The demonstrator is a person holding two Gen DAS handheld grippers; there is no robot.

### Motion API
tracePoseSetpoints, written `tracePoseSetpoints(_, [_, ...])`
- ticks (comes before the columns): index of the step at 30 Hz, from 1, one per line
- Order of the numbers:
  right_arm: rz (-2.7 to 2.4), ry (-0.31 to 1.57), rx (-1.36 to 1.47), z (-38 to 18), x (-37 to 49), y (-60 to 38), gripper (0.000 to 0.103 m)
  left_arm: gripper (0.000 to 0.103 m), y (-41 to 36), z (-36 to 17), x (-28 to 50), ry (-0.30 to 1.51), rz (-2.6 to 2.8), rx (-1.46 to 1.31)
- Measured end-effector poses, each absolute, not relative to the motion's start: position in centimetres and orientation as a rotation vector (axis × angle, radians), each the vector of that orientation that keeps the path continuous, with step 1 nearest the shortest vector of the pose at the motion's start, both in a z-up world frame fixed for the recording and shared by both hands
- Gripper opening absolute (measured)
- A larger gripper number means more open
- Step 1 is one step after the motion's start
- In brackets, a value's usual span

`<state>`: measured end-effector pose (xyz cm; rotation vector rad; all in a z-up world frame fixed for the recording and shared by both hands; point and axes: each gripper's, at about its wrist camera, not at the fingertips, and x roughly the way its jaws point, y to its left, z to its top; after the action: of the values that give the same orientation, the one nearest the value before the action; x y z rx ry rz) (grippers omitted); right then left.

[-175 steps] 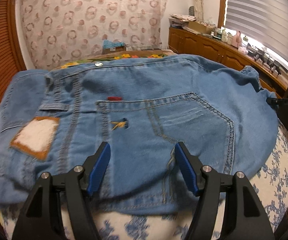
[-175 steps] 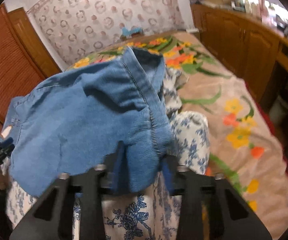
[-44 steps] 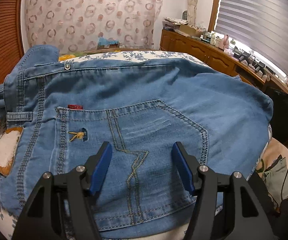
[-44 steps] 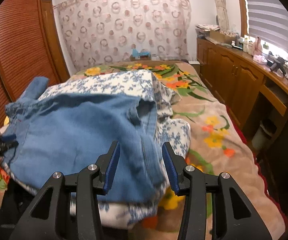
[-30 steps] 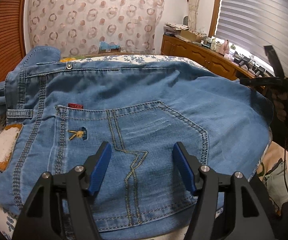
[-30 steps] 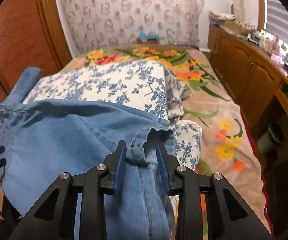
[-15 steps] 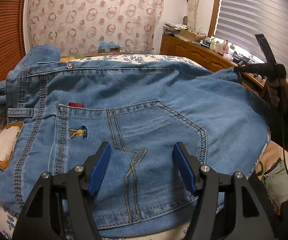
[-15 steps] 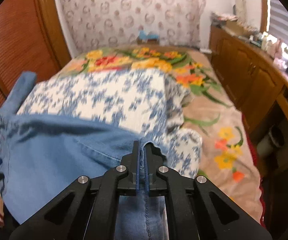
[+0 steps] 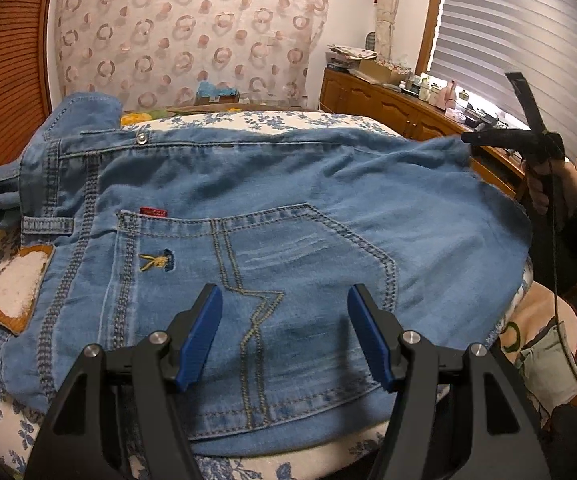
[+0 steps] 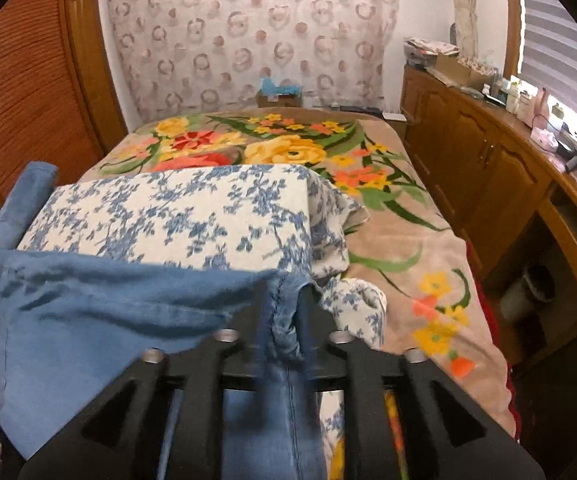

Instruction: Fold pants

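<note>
The jeans (image 9: 272, 216) lay seat-up across the blue-flowered cushion (image 10: 176, 216) on the bed (image 10: 400, 248). A second earlier the right gripper (image 10: 284, 320) had only straddled their far edge; now its jaws, having reopened a little in the last half second, pinched a bunched seam there and had lifted it, probably the start of a fold, though blur hid the pads. The left gripper (image 9: 284, 332) hovered spread wide over the back pocket (image 9: 256, 264), holding nothing.
</note>
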<state>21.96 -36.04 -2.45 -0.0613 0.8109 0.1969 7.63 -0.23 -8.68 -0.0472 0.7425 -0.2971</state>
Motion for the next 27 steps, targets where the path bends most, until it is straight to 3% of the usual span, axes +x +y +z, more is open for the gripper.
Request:
tracePoseSetpoints(4, [0.198,0.797,-0.052,-2.6,18.0,-36.8,0.043,0.065,-0.9,-7.9,7.5,0.734,-0.302,-0.04])
tracePoseSetpoints(10, [0.174,0.806,0.001,-3.7,11.7,-39.0,0.048,0.065,-1.9,-7.2,7.5,0.726,-0.317,-0.032])
tracePoseSetpoints(27, [0.144,0.869,0.112,-7.4,7.6,-40.9,0.049,0.065,-3.5,-7.9,7.7,0.755,-0.329,-0.022])
